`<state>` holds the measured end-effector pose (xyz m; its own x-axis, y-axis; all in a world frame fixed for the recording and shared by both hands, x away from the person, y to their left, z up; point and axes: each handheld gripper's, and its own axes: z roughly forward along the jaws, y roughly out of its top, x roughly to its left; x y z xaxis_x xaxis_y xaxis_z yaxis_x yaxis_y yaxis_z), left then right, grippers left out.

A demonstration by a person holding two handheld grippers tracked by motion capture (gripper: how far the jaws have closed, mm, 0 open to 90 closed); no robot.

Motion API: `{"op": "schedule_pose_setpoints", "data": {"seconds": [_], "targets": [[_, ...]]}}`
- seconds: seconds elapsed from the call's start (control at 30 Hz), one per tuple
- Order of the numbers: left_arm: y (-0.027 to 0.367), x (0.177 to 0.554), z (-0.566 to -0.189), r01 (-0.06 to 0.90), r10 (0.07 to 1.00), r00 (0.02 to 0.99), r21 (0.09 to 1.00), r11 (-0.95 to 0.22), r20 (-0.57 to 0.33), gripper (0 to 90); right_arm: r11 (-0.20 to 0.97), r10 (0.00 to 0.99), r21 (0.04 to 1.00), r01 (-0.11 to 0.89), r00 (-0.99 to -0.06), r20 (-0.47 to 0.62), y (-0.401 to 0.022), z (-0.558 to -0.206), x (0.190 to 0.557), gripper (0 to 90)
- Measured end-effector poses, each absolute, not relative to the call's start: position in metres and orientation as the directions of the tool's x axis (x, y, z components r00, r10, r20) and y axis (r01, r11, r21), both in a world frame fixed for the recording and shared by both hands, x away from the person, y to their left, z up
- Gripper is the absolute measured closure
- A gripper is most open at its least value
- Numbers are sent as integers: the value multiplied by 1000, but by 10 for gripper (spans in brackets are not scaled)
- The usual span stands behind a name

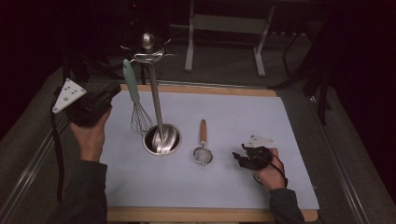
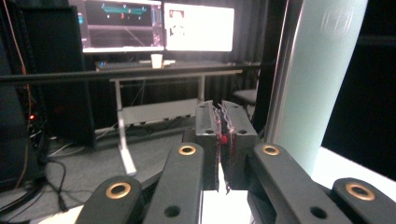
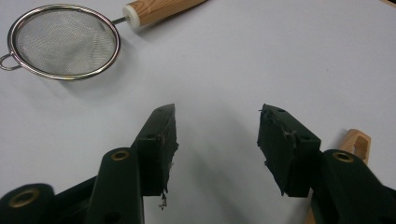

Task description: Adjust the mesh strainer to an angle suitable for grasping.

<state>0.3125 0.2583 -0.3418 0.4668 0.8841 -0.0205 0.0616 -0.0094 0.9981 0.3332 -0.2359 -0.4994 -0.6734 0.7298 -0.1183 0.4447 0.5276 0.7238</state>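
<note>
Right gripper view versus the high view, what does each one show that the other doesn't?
Right gripper view: the strainer's fine mesh, and its own jaws standing apart over bare sheet.
High view: a whisk hanging on a utensil stand, the left gripper beside it, and both hands.
Both: the strainer with its wooden handle lying on the sheet.

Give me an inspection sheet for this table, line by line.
Surface: pale sheet on a wooden board, flat.
Job's things: whisk upright beside the stand; strainer flat on the sheet.
Clutter: nothing seen.
Grippers: left gripper beside the whisk handle, jaws nearly together, empty; right gripper open, empty, near the strainer.
Cables: black cable trails from the left gripper.
Surroundings: dark room, lit monitors, desk frame beyond.
</note>
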Motion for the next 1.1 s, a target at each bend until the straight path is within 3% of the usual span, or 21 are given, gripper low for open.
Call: {"op": "schedule_pose_setpoints", "data": {"seconds": [0.63, 1.1], "targets": [[252, 298, -427, 227, 879, 474, 971, -73, -45, 795, 526, 732, 720, 453, -671, -114, -237, -501, 333, 461], [242, 287, -503, 351, 891, 430, 936, -18, -144, 773, 524, 736, 722, 452, -667, -118, -238, -501, 333, 459]]}}
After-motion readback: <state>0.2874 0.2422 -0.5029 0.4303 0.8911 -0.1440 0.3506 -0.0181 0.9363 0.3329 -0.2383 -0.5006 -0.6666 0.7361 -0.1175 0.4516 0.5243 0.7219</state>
